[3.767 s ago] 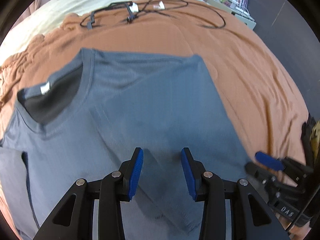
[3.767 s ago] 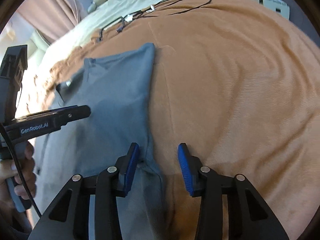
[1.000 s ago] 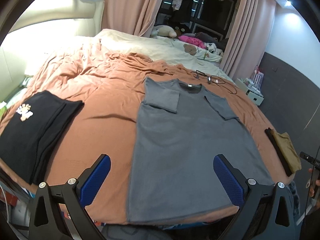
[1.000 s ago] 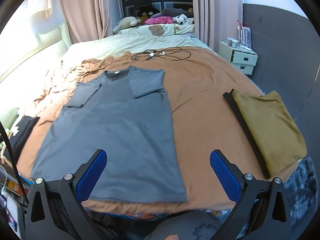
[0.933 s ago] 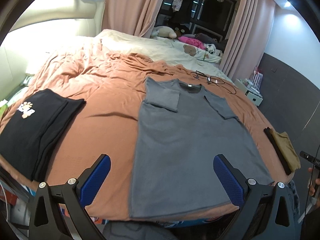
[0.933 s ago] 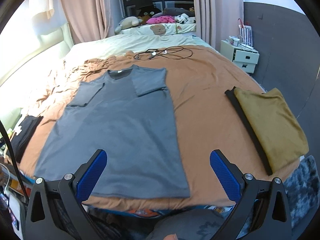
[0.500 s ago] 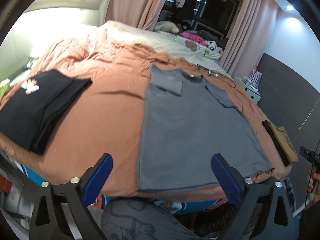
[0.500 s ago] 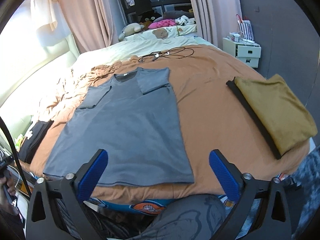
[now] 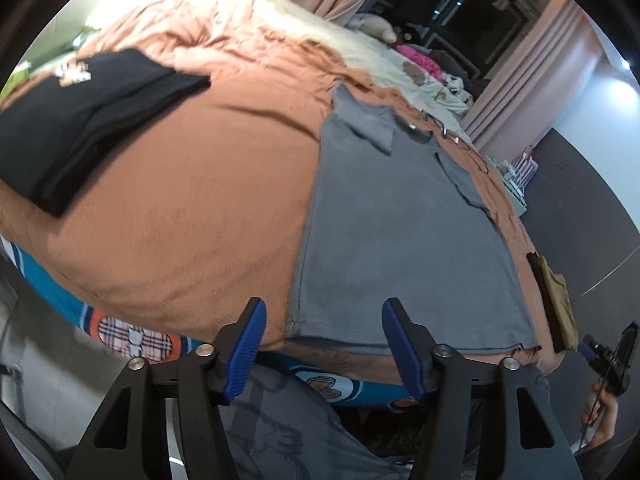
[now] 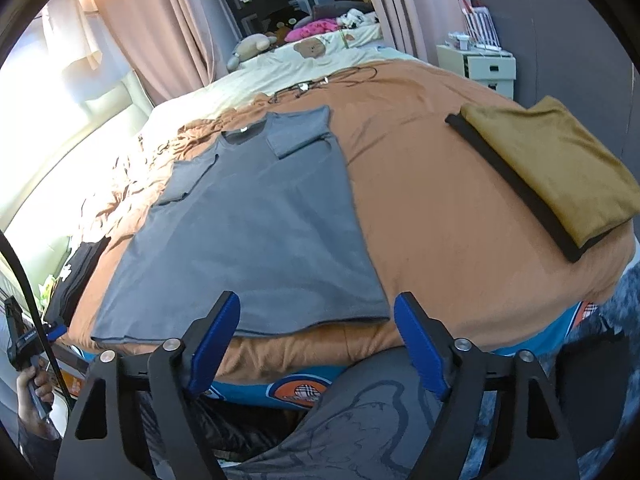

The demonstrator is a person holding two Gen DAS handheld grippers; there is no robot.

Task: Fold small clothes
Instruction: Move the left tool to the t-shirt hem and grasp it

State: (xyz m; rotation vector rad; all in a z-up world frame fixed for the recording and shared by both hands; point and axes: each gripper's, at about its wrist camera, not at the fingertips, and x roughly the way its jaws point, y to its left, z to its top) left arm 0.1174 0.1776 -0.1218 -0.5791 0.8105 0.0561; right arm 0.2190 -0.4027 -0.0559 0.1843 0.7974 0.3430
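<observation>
- The grey T-shirt [image 9: 404, 232] lies flat on the orange bedspread [image 9: 192, 208], filling the middle of both views, neckline toward the top of the frame and hem along the bed edge just above the fingertips.
- Both sleeves are already turned in over the chest, so the body makes a plain long panel; judging by this, the lengthwise fold from the hem comes next.
- The left gripper [image 9: 324, 344] hangs at the lower centre of its view, fingers wide apart and holding nothing, straddling the lower left hem corner from short of the cloth.
- The right gripper [image 10: 316, 344] sits likewise at the lower centre of its view, fingers spread wide and empty, bracketing the lower right hem corner.
- One gripper per corner suits lifting the hem evenly, so the fabric should not skew.
- A folded black garment [image 9: 80, 120] rests at the upper left of the left view, and a folded mustard garment [image 10: 548, 172] at the upper right of the right view, both well apart from the shirt, probably finished pieces set aside.
</observation>
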